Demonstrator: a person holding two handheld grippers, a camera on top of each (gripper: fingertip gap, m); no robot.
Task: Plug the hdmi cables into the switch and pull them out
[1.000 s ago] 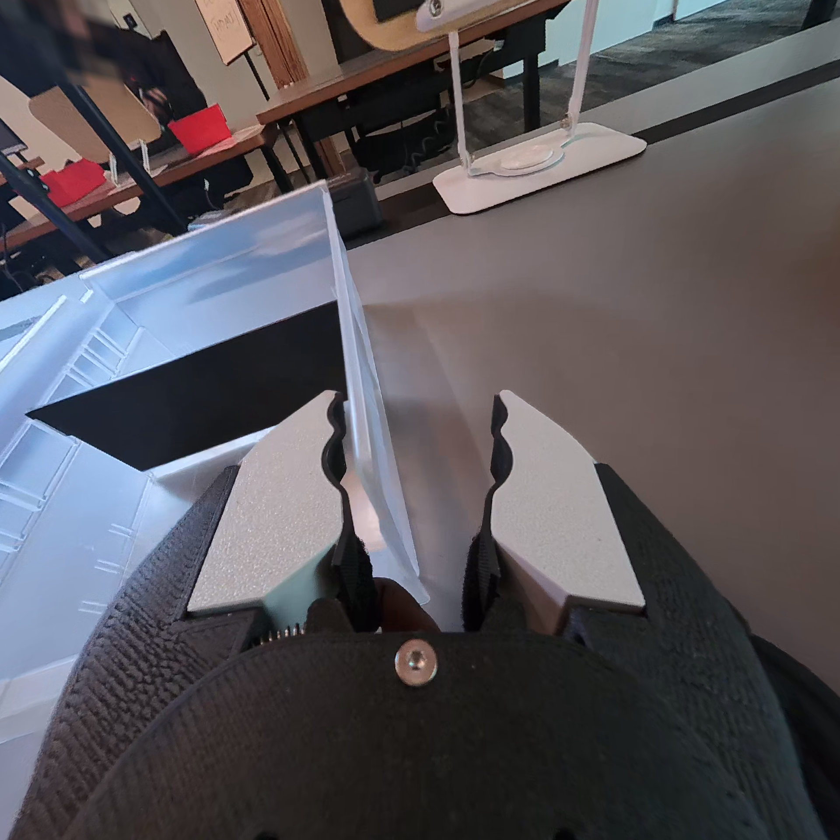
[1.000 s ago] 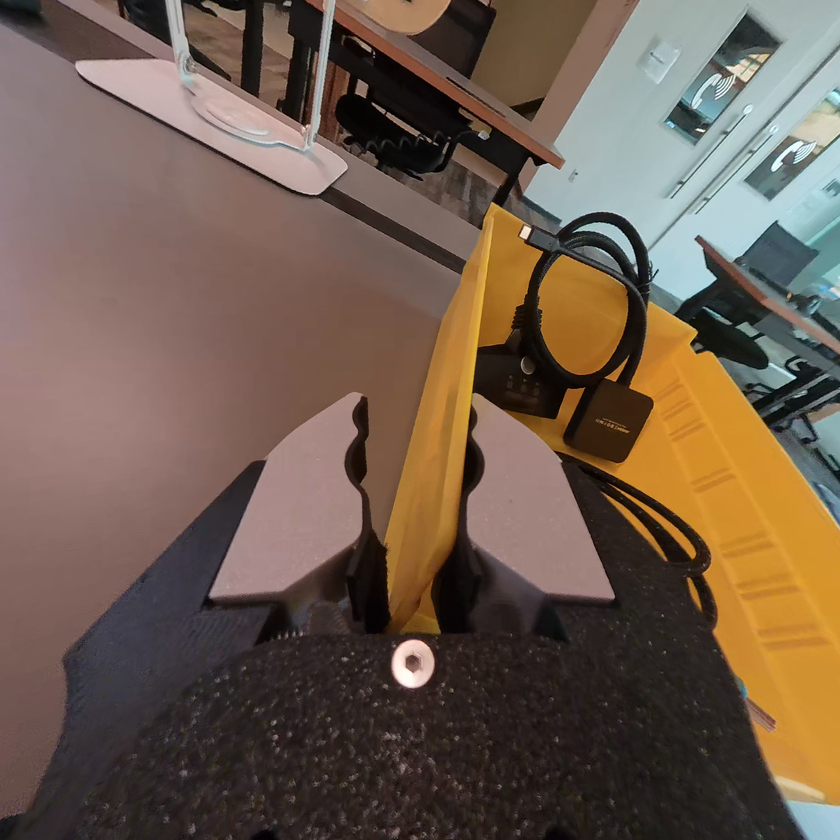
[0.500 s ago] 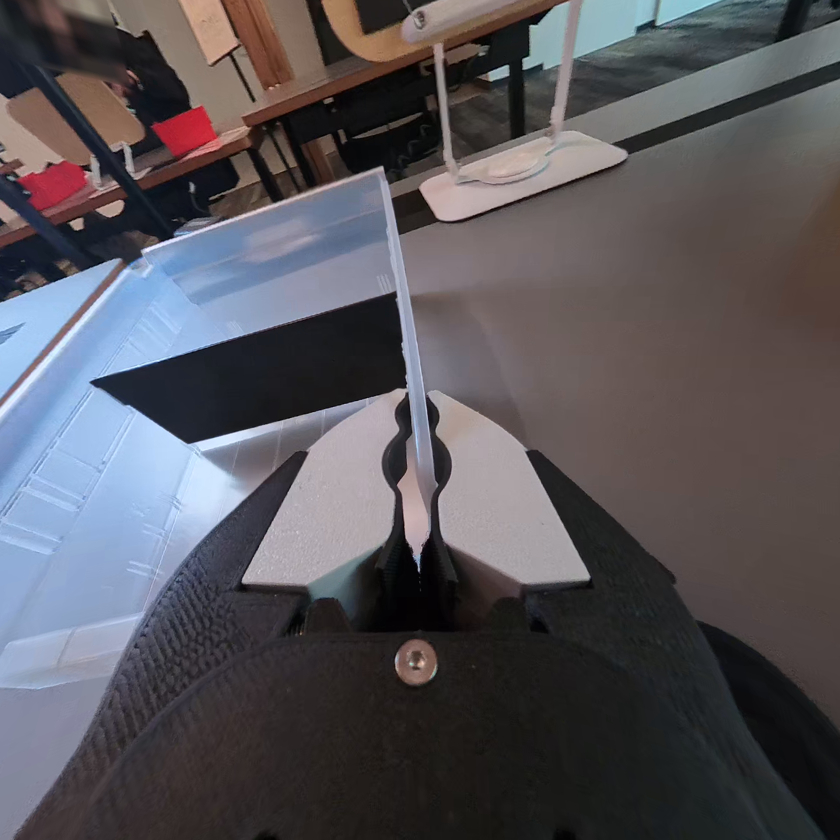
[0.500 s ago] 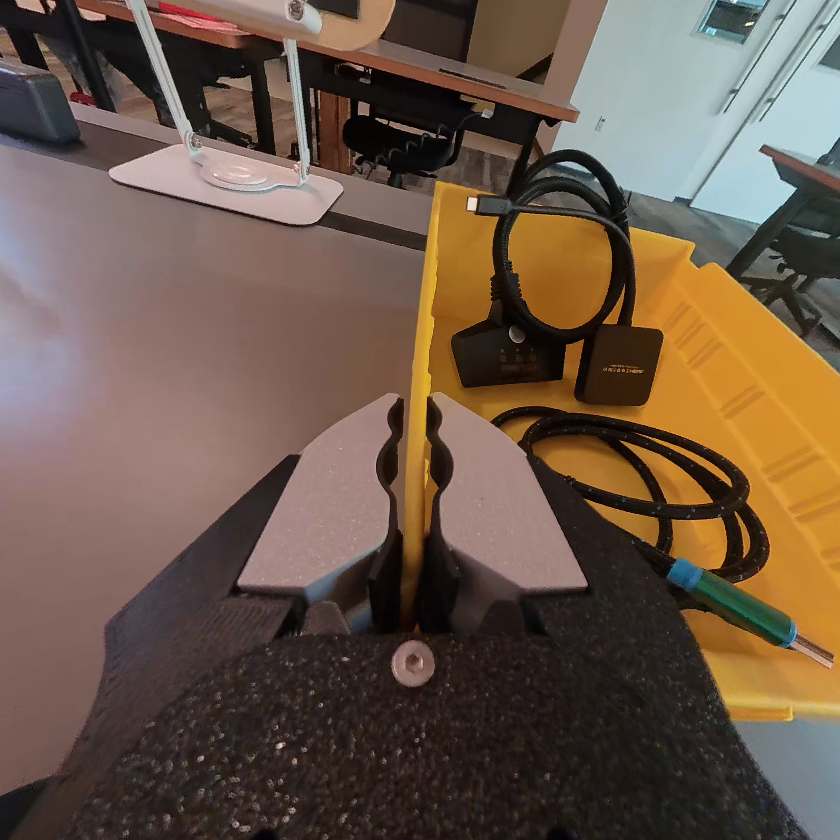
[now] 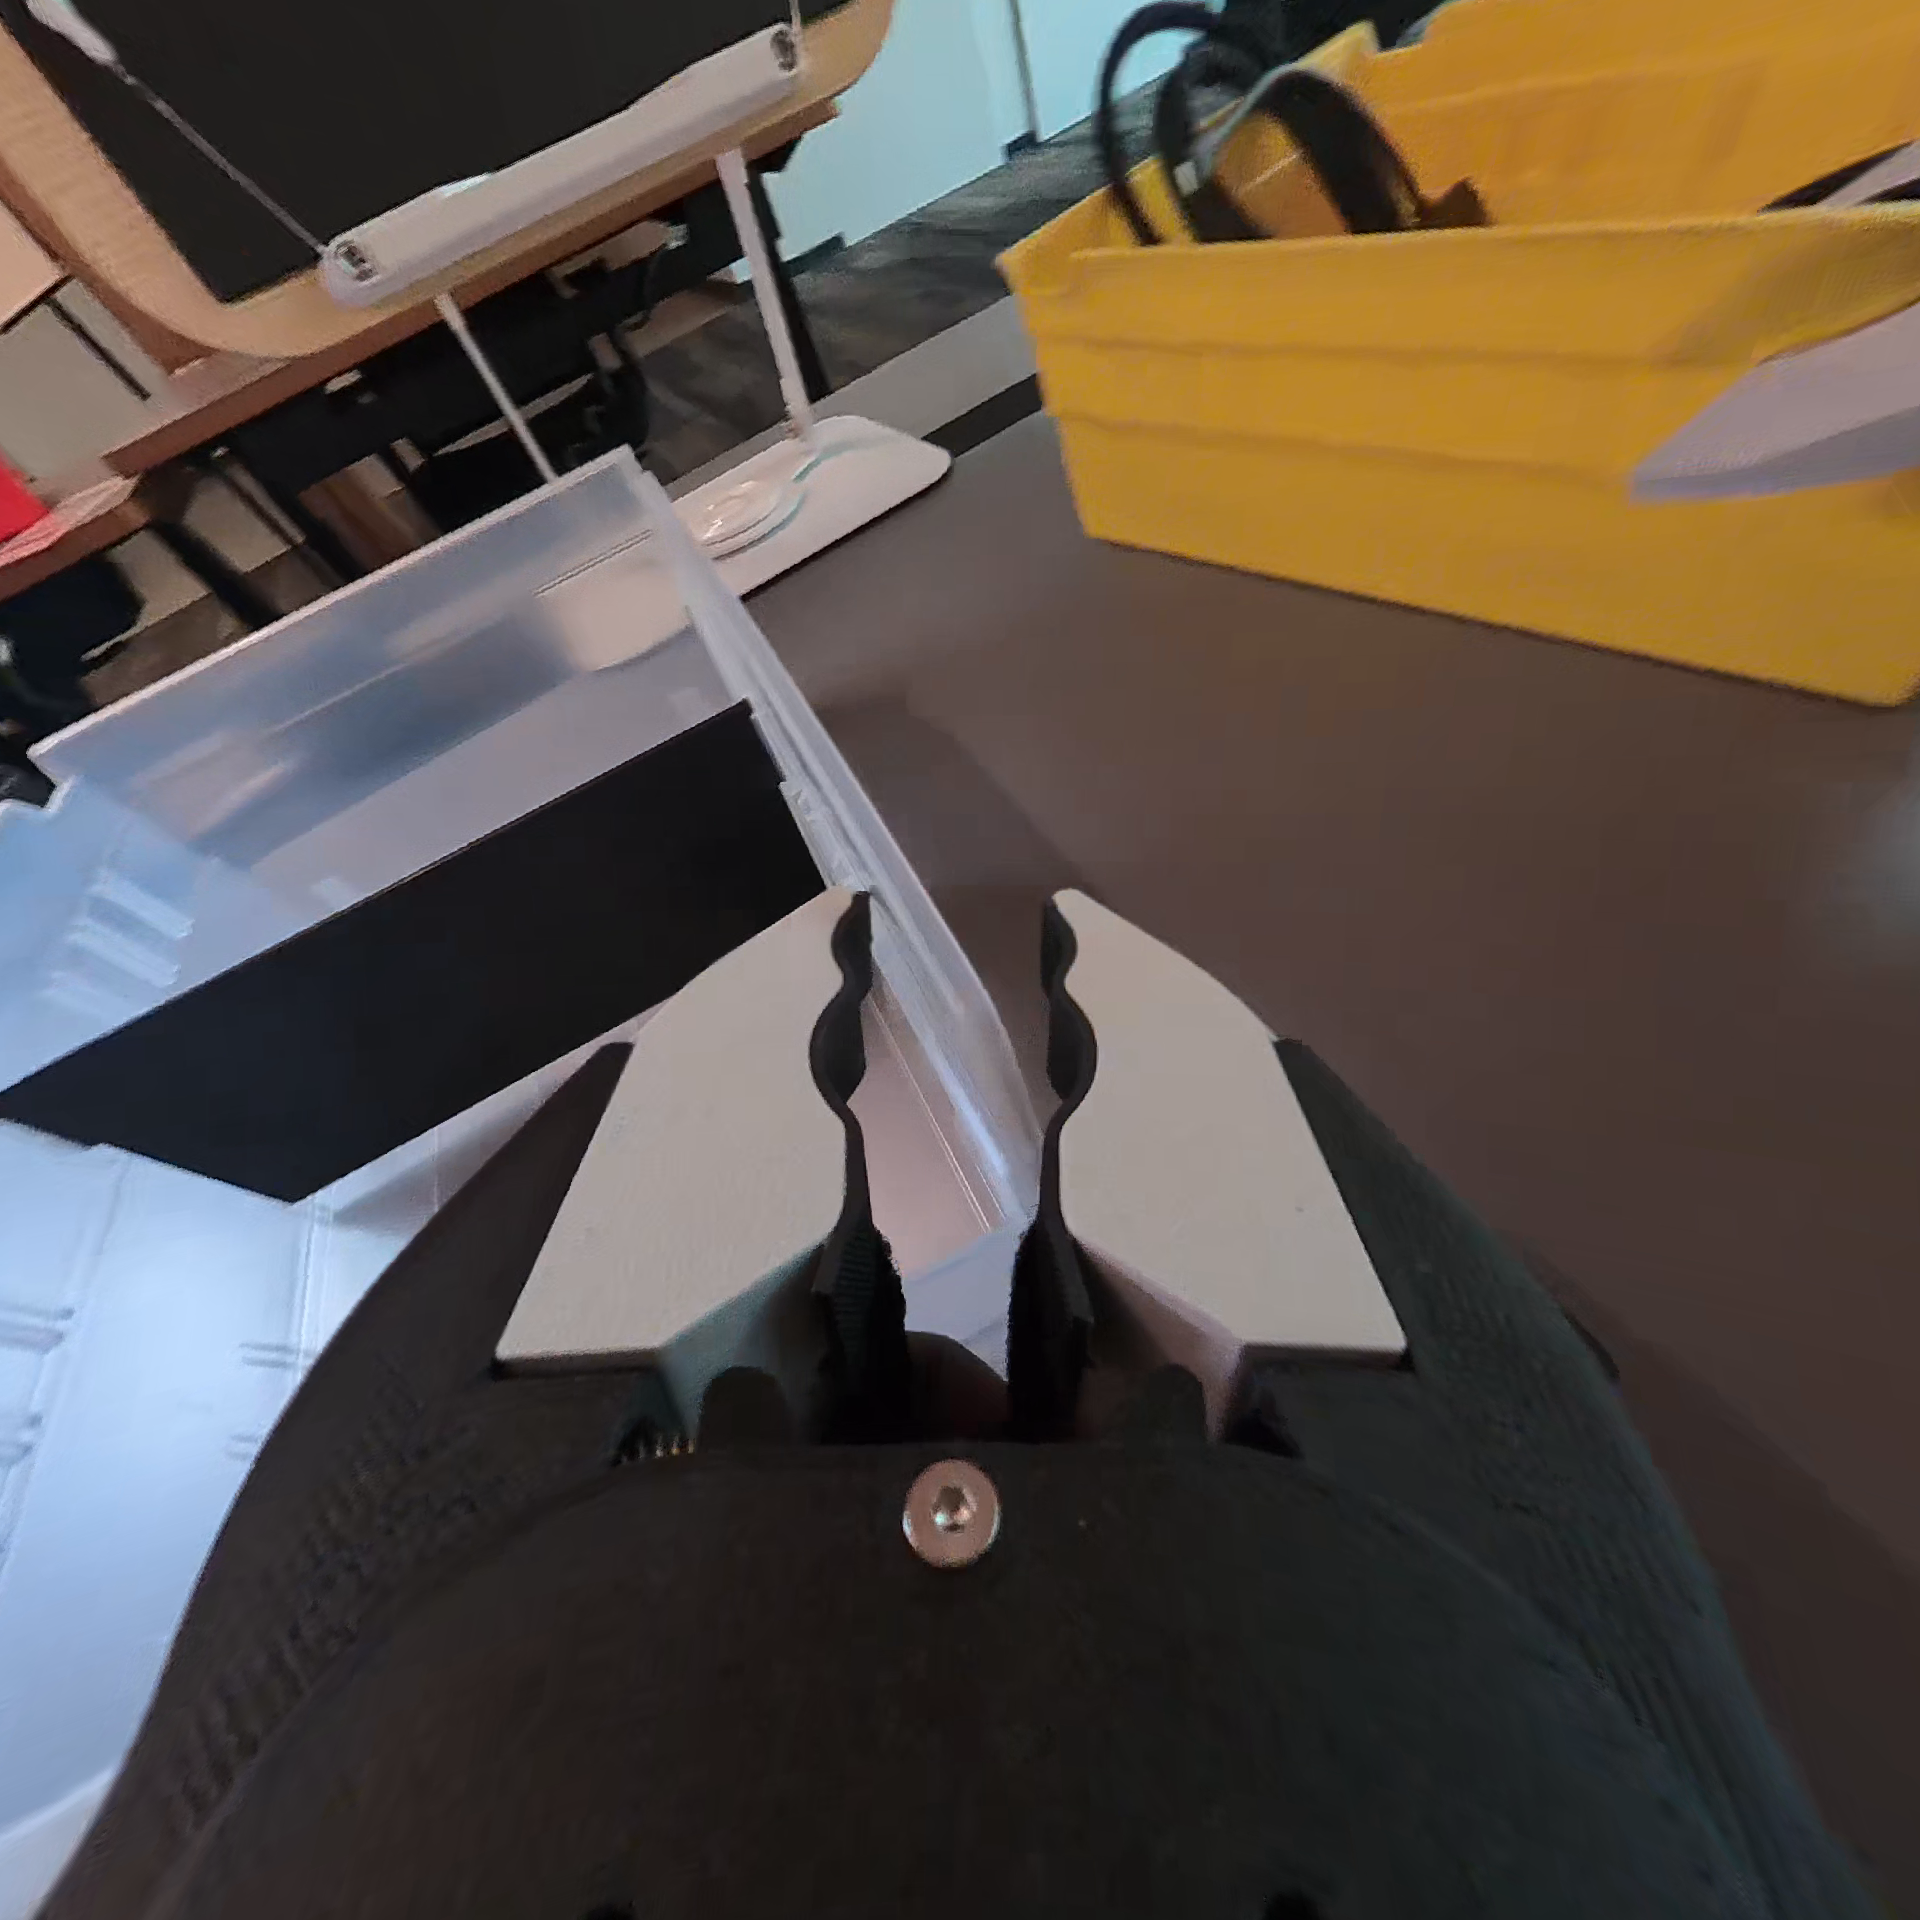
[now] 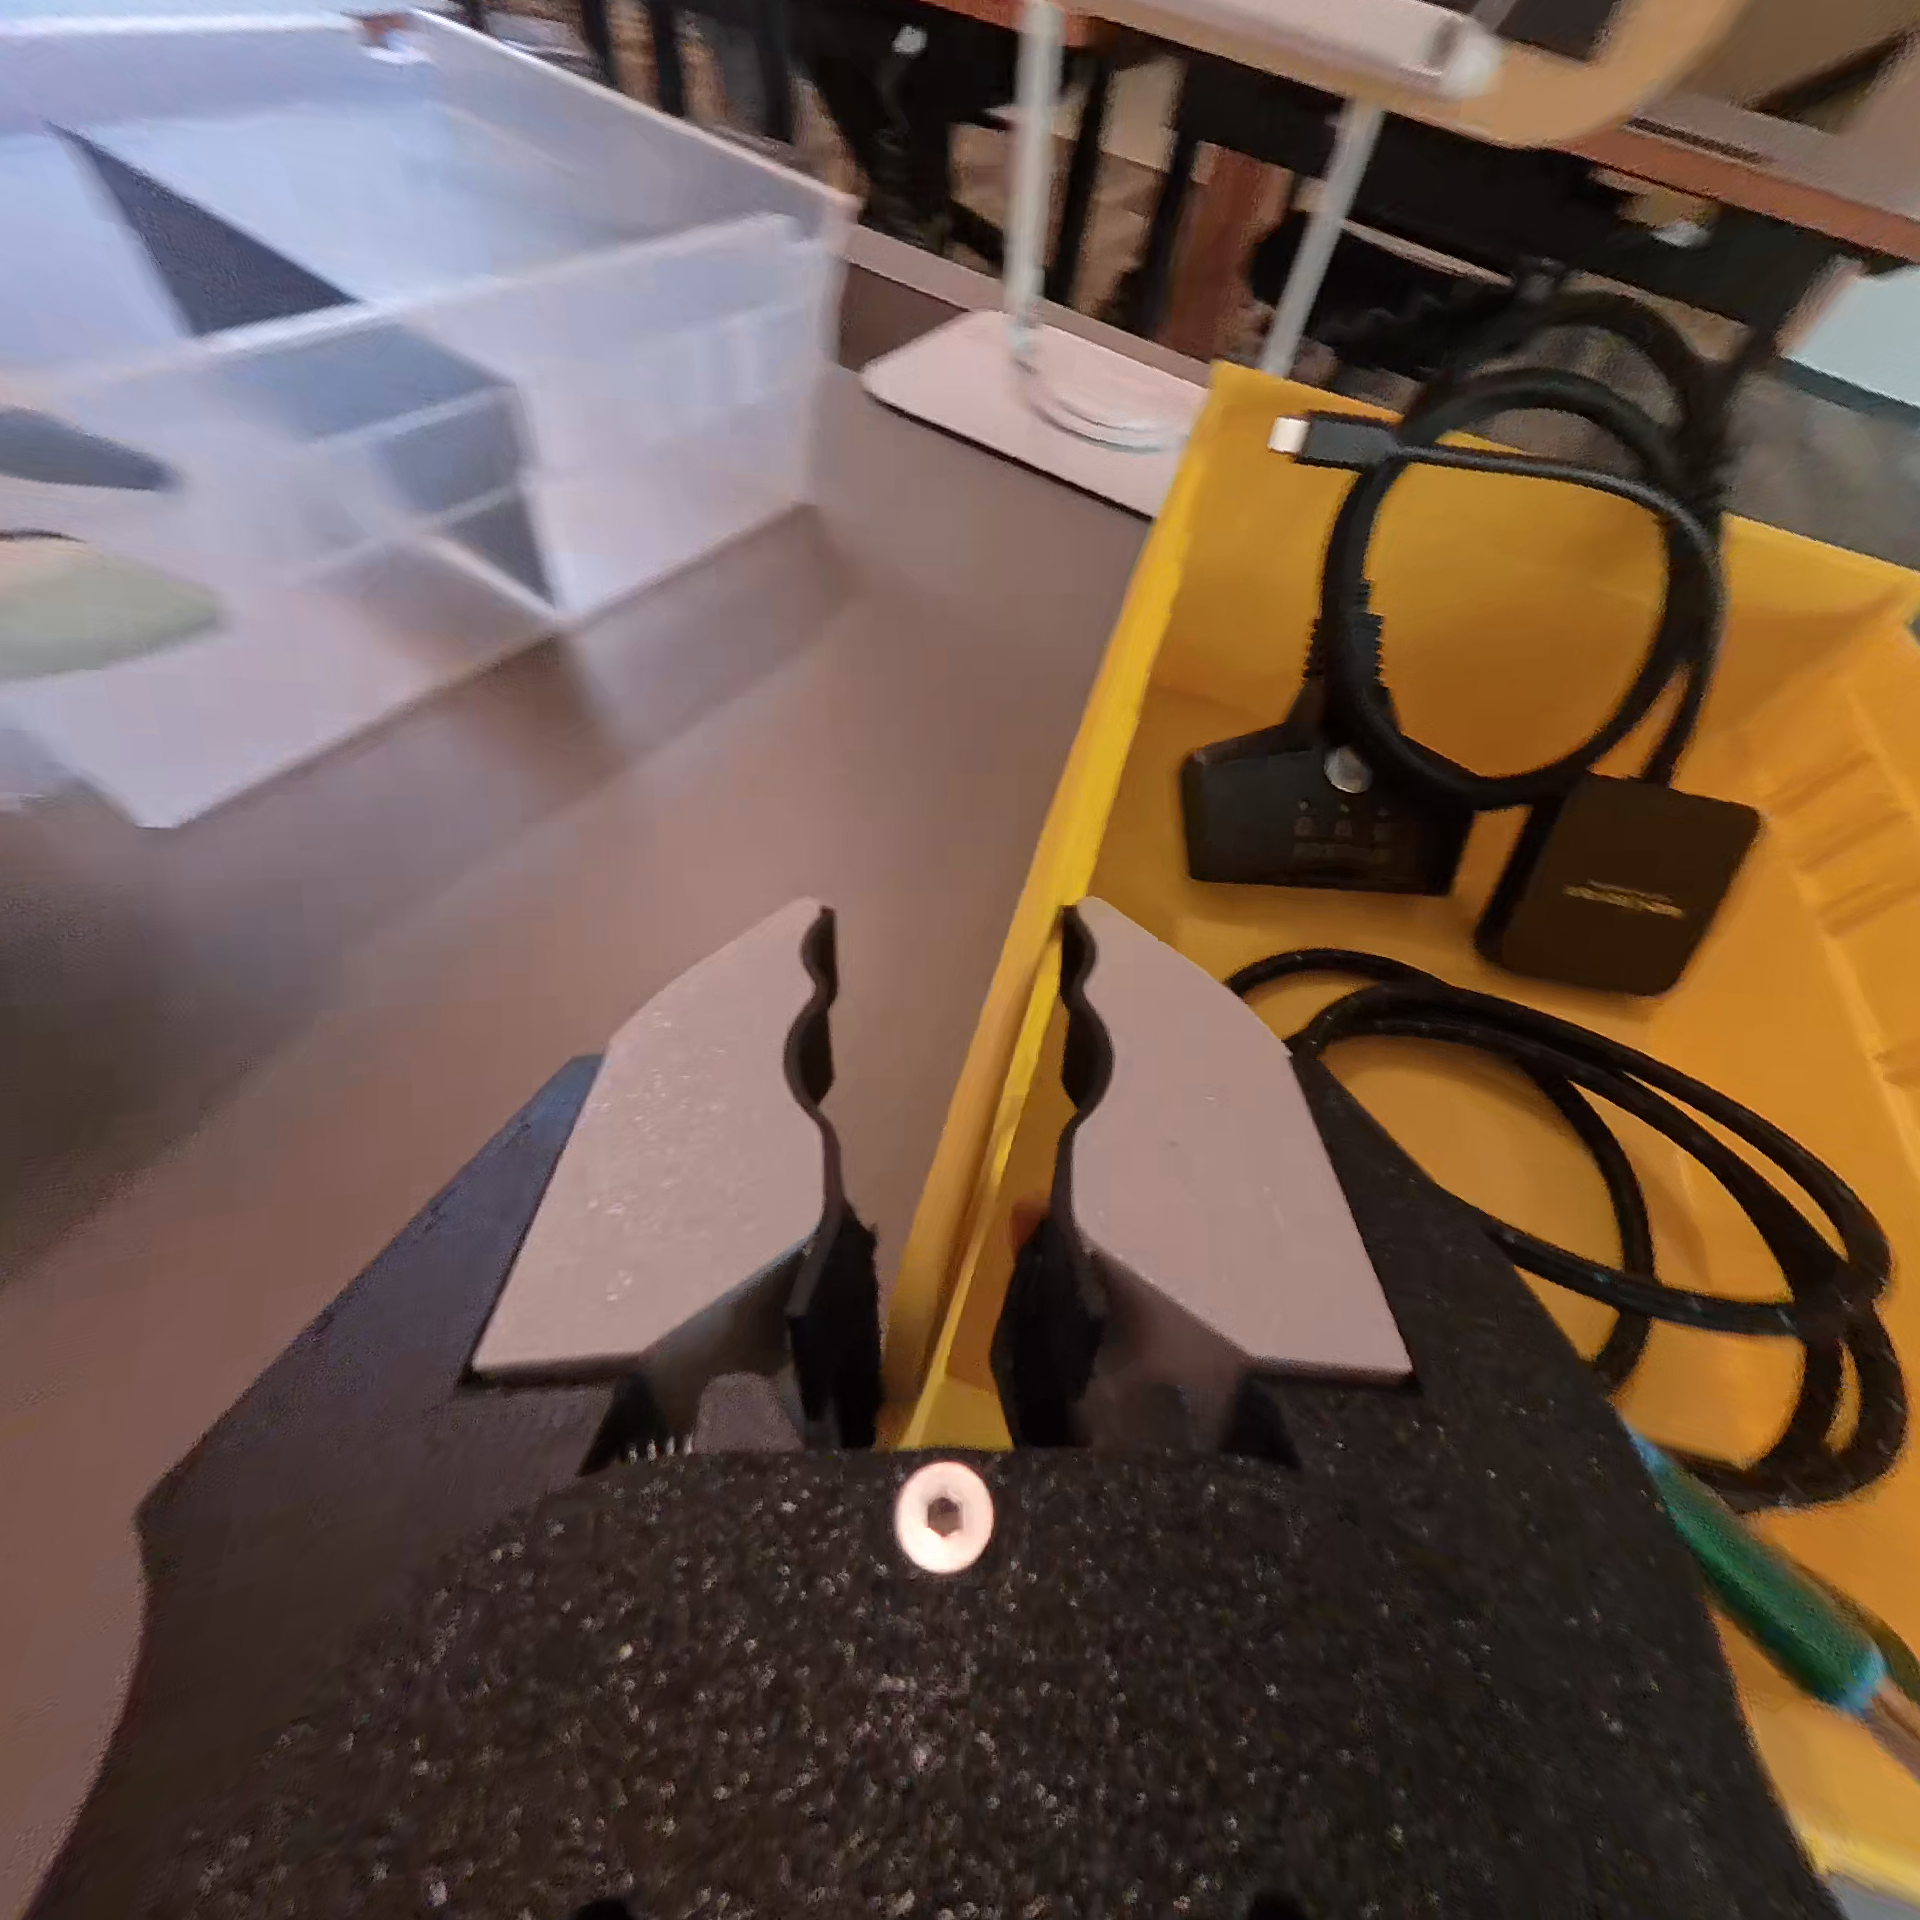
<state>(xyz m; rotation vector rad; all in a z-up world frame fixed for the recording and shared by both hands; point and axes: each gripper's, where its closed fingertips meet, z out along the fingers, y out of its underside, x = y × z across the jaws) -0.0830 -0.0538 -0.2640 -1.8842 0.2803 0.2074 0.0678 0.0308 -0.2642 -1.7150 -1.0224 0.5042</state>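
Our left tongs (image 5: pixel 954 1018) stand apart, their two fingers straddling the right-hand wall of a clear plastic bin (image 5: pixel 416 665) without squeezing it; the wall's rim runs up through the gap. A flat black sheet (image 5: pixel 416 966) lies inside that bin. The bin sits on the dark bench (image 5: pixel 1455 935).

Our right tongs (image 6: pixel 945 1023) are apart too, one finger on each side of the left wall of a yellow bin (image 6: pixel 1101 831), the wall passing between them with a gap on the outer side. Whether the inner finger touches the wall we cannot tell.

The task's things all lie in the yellow bin. The switch (image 6: pixel 1314 821), a small black box with a round button, rests on the bin floor toward the far end. Just beside it, on its right, lies a black flat adapter box (image 6: pixel 1616 883). A looped black cable (image 6: pixel 1538 603) rises behind both, its metal plug end pointing left near the bin's far wall. Nearer to us a second coiled black cable (image 6: pixel 1621 1174) lies on the floor of the bin, apart from the switch, and a green-sleeved plug (image 6: pixel 1766 1579) shows at the near right, partly blurred.

In the left view the yellow bin stands well apart from the clear one, across open bench. A white lamp base (image 5: pixel 821 499) sits beyond both bins at the bench's far edge.
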